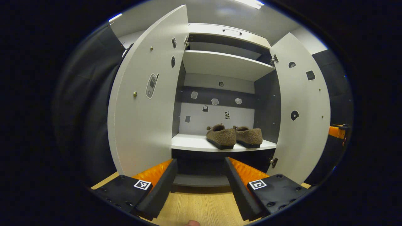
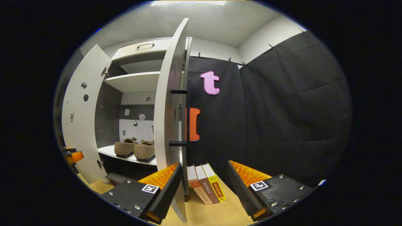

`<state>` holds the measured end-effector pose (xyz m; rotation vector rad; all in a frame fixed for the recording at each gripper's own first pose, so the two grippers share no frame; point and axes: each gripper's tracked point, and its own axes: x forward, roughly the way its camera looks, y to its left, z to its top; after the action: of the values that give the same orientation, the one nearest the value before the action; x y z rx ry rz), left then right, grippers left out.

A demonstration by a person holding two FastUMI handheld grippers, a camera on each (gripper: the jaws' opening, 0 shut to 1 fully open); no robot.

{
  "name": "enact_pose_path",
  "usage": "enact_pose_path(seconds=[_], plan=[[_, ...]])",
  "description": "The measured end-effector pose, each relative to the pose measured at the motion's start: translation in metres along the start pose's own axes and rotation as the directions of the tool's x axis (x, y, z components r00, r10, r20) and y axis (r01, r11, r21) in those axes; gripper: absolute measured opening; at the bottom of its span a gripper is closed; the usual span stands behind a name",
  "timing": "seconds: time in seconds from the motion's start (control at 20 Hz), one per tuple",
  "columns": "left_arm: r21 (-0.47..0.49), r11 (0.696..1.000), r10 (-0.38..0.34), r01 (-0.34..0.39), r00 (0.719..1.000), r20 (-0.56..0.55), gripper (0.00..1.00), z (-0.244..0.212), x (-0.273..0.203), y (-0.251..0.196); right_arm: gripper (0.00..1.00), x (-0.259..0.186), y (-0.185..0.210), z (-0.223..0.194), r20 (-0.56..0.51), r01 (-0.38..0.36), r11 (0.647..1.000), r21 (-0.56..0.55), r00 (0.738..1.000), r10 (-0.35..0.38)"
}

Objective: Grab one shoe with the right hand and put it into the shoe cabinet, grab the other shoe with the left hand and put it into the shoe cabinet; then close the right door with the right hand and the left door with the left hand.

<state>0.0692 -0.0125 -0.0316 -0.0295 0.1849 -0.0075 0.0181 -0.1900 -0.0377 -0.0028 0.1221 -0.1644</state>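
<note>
Two brown fuzzy shoes, one [image 1: 221, 136] beside the other [image 1: 251, 135], stand side by side on the white lower shelf [image 1: 191, 142] of the shoe cabinet. Both doors hang open: the left door [image 1: 141, 103] and the right door [image 1: 301, 110]. My left gripper [image 1: 200, 160] is open and empty, facing the cabinet from a short way back. In the right gripper view the shoes [image 2: 135, 149] sit behind the right door [image 2: 168, 110], seen edge-on with its black handle [image 2: 179, 117]. My right gripper [image 2: 204, 164] is open and empty, its left finger [image 2: 169, 179] close to the door's lower edge.
Three books [image 2: 205, 188] lean against the black booth wall on the wooden floor [image 2: 220, 213], just right of the door. An upper shelf [image 1: 220, 64] and a top drawer [image 1: 230, 31] sit above. The other gripper shows at the left edge [image 2: 73, 156] and at the far right [image 1: 336, 131].
</note>
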Motion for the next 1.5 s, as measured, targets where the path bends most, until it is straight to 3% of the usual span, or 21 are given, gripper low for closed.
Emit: enact_pose_path(seconds=[0.3, 0.35, 0.4, 0.5, 0.6, 0.85, 1.2, 1.25, 1.3, 1.35, 1.4, 1.45, 1.5], plan=[[0.019, 1.000, -0.004, 0.003, 1.000, 0.019, 1.00, 0.002, 0.001, 0.000, 0.89, 0.000, 0.045, -0.002, -0.011, -0.085, 0.996, 0.030, 0.996, 0.085], [0.019, 1.000, -0.013, 0.012, 1.000, 0.021, 0.94, 0.004, 0.001, 0.000, 0.89, 0.000, 0.051, -0.001, -0.010, -0.103, 0.994, 0.034, 0.995, 0.104], [0.014, 1.000, -0.019, 0.019, 1.000, 0.023, 1.00, 0.005, 0.001, -0.001, 0.89, 0.002, 0.061, -0.002, -0.009, -0.125, 0.991, 0.037, 0.992, 0.125], [0.012, 1.000, -0.021, 0.020, 1.000, 0.022, 1.00, 0.006, 0.000, -0.001, 0.89, 0.004, 0.079, -0.002, -0.005, -0.160, 0.986, 0.052, 0.987, 0.161], [0.021, 1.000, -0.015, 0.014, 0.999, 0.028, 0.97, 0.008, -0.002, 0.002, 0.89, 0.008, 0.093, -0.003, 0.002, -0.190, 0.980, 0.059, 0.982, 0.190], [0.053, 0.999, -0.005, 0.003, 0.999, 0.046, 0.94, 0.014, -0.006, 0.007, 0.89, 0.021, 0.118, -0.003, 0.017, -0.228, 0.972, 0.057, 0.974, 0.228], [0.058, 0.998, 0.008, -0.011, 0.998, 0.057, 0.99, 0.019, -0.011, 0.012, 0.89, 0.039, 0.149, -0.008, 0.023, -0.302, 0.948, 0.105, 0.953, 0.301], [0.058, 0.998, 0.011, -0.014, 0.998, 0.059, 0.99, 0.019, -0.012, 0.013, 0.97, 0.043, 0.160, -0.009, 0.028, -0.318, 0.942, 0.105, 0.948, 0.317], [0.058, 0.998, 0.011, -0.014, 0.998, 0.059, 0.97, 0.019, -0.012, 0.014, 0.90, 0.047, 0.167, -0.010, 0.030, -0.329, 0.937, 0.113, 0.944, 0.328], [0.059, 0.998, 0.014, -0.017, 0.998, 0.058, 0.97, 0.018, -0.012, 0.015, 0.97, 0.051, 0.176, -0.012, 0.031, -0.341, 0.932, 0.126, 0.940, 0.340], [0.057, 0.998, 0.018, -0.021, 0.998, 0.056, 0.97, 0.018, -0.013, 0.017, 0.85, 0.057, 0.184, -0.013, 0.032, -0.348, 0.928, 0.133, 0.937, 0.347], [0.053, 0.998, 0.019, -0.022, 0.998, 0.054, 0.97, 0.017, -0.015, 0.016, 0.92, 0.062, 0.189, -0.015, 0.030, -0.351, 0.927, 0.131, 0.936, 0.350], [0.047, 0.999, 0.020, -0.023, 0.998, 0.051, 0.96, 0.016, -0.015, 0.017, 0.92, 0.070, 0.194, -0.017, 0.026, -0.345, 0.931, 0.122, 0.938, 0.344]])
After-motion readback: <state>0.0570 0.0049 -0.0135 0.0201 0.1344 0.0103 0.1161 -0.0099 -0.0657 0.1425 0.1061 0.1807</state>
